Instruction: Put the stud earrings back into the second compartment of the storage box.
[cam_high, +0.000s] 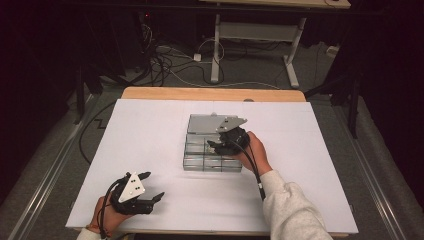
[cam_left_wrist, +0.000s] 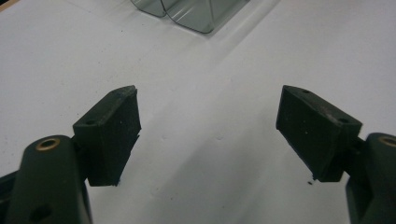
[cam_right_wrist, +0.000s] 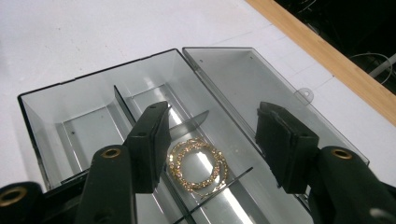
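hovering over smoky clear plastic compartment box (cam_right_wrist: 88, 112) at middle of white table (cam_high: 150, 145): right hand-held gripper (cam_right_wrist: 212, 140), jaws apart, nothing between pads. pair of gold beaded hoop earrings (cam_right_wrist: 198, 165) lying in compartment just below jaws, not touched. hinged lid (cam_right_wrist: 252, 88) already open, flat on table beside box. judged: earrings in box, lid closing left, or pick-up not yet begun. left hand-held gripper (cam_left_wrist: 208, 135) open, empty, near table's front edge, well apart from box. near compartments cut off by jaws; other contents hard to make out.
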